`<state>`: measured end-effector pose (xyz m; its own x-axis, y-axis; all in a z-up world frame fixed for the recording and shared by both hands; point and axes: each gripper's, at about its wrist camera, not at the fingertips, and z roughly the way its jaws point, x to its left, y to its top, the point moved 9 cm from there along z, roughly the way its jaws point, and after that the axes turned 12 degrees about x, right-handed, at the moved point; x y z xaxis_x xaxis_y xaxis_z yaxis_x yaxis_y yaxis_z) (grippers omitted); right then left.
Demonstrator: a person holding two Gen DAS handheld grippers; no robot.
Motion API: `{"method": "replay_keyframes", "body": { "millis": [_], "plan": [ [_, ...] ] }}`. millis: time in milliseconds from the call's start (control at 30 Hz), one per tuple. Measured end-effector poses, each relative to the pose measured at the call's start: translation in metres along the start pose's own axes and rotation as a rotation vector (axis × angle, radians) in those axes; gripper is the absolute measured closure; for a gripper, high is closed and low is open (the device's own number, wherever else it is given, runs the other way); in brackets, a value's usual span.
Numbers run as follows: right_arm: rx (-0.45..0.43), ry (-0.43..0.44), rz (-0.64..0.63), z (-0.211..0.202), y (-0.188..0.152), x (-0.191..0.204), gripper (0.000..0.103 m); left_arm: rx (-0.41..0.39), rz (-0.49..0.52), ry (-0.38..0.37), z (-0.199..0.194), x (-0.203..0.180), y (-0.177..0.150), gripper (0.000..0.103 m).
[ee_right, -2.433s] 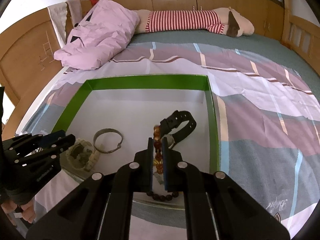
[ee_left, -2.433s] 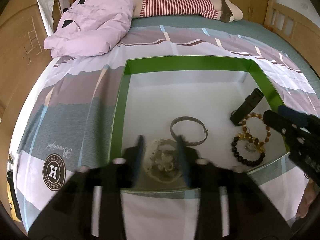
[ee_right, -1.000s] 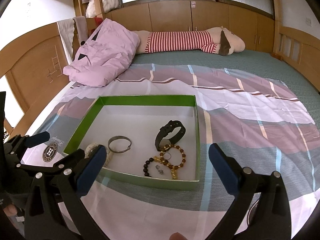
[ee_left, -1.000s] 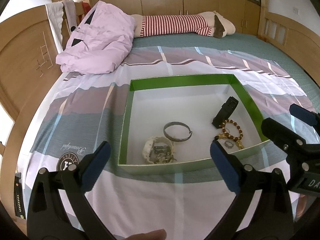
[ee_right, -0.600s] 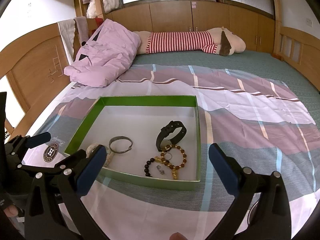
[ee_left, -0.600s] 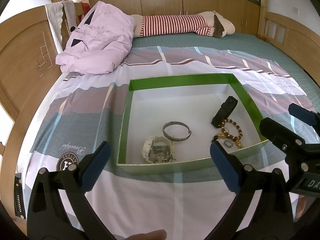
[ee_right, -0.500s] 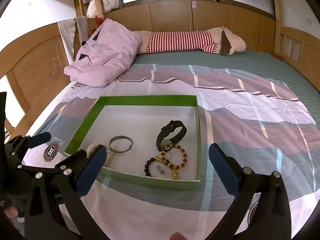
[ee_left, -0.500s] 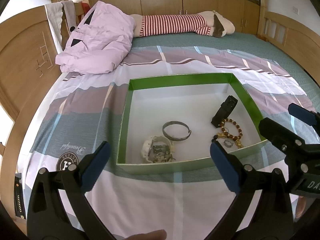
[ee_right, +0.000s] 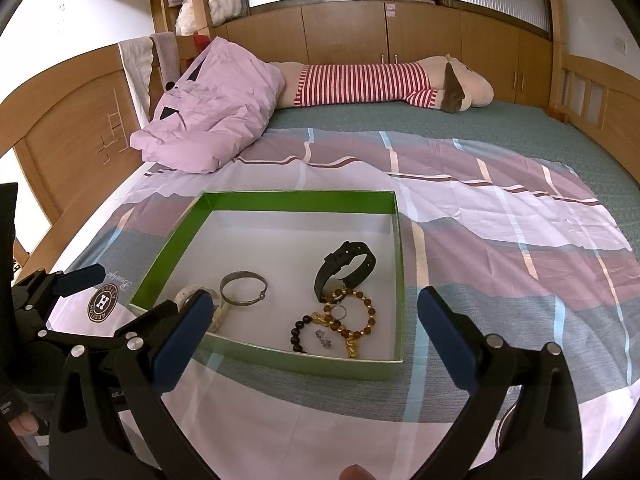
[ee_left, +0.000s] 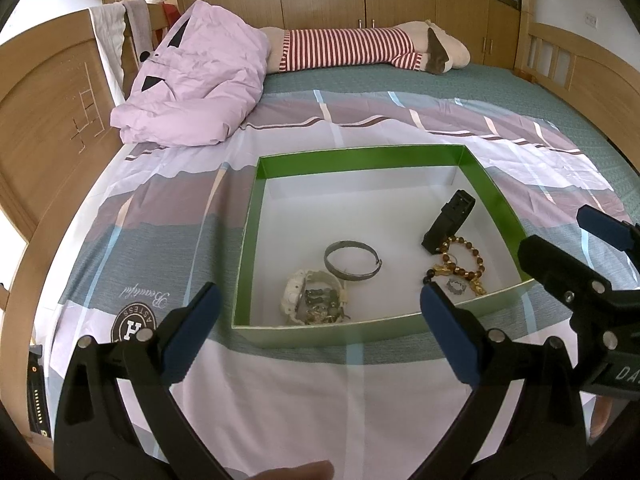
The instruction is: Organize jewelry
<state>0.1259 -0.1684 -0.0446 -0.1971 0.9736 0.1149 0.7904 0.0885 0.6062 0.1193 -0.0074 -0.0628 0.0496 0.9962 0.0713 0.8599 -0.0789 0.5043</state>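
Left wrist view, left gripper (ee_left: 318, 312) spread wide and empty, right gripper (ee_right: 314, 318) likewise spread, green tray (ee_left: 360, 334) on striped bedsheet (ee_left: 160, 216), inside it white bracelet (ee_left: 304, 300), silver bangle (ee_left: 352, 260), amber bead bracelet (ee_left: 464, 256), black watch (ee_left: 450, 216), pink quilt (ee_left: 196, 80) beyond.

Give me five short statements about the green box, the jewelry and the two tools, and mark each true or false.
1. Both tools, left tool and right tool, are open and empty. True.
2. The silver bangle lies outside the green box. False: it lies inside.
3. The black watch lies in the box. True.
4. The right tool grips the amber bead bracelet. False: it lies in the box, ungripped.
5. The box sits on the bedspread. True.
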Motion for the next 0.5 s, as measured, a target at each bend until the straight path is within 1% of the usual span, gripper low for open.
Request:
{"method": "replay_keyframes", "body": {
  "millis": [500],
  "plan": [
    [-0.001,0.000,0.002,0.0001,0.0000,-0.0003,0.001,0.001,0.003,-0.001,0.0012,-0.0001,0.0002,0.002]
  ]
}}
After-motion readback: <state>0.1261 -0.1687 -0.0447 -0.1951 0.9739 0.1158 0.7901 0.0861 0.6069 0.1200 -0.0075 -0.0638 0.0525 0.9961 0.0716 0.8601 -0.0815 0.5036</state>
